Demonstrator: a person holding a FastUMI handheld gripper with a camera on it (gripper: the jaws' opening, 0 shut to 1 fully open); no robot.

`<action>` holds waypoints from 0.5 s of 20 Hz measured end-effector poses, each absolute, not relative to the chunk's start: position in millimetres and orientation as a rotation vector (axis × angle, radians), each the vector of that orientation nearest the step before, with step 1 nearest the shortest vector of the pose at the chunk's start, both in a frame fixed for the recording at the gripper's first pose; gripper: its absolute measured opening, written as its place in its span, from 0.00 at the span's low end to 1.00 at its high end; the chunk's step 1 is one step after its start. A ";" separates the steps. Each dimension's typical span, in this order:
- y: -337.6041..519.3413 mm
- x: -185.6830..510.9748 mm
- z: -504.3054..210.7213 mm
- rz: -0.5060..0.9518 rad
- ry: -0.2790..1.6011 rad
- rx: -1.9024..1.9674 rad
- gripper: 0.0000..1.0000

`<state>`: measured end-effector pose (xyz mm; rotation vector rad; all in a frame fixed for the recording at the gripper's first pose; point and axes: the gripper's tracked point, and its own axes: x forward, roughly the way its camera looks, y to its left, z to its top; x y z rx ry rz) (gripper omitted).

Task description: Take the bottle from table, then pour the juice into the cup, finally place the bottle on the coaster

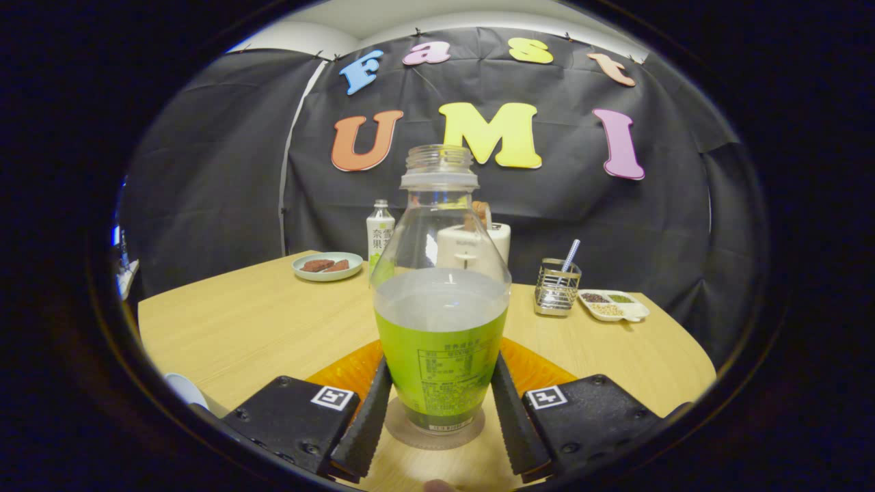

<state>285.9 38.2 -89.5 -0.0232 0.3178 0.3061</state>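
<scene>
Right between the two black fingers (437, 417) stands the bottle (441, 307), upright and uncapped, its green label around the lower half and clear liquid up to just above the label. Both fingers lie against the bottle's sides, gripping it low down. The bottle's base sits on a round, pale coaster (403, 427) on the wooden desk (260, 328). An orange mat (348, 369) lies on the desk just behind the bottle, showing on either side of it. Beyond the bottle, near the far edge of the desk, stand a small white-labelled bottle (380, 236), a plate (328, 266) with brown pieces, a white toaster (495, 242), a wire holder (557, 287) with a straw, and a divided white dish (613, 305) of seeds.
</scene>
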 end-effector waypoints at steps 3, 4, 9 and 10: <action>43.1 290.0 -100.7 0.305 0.336 -0.045 0.78; 44.3 290.6 -101.3 0.307 0.338 -0.038 0.78; 41.7 289.5 -106.3 0.300 0.339 -0.032 0.81; 41.8 289.8 -107.9 0.298 0.342 -0.023 0.83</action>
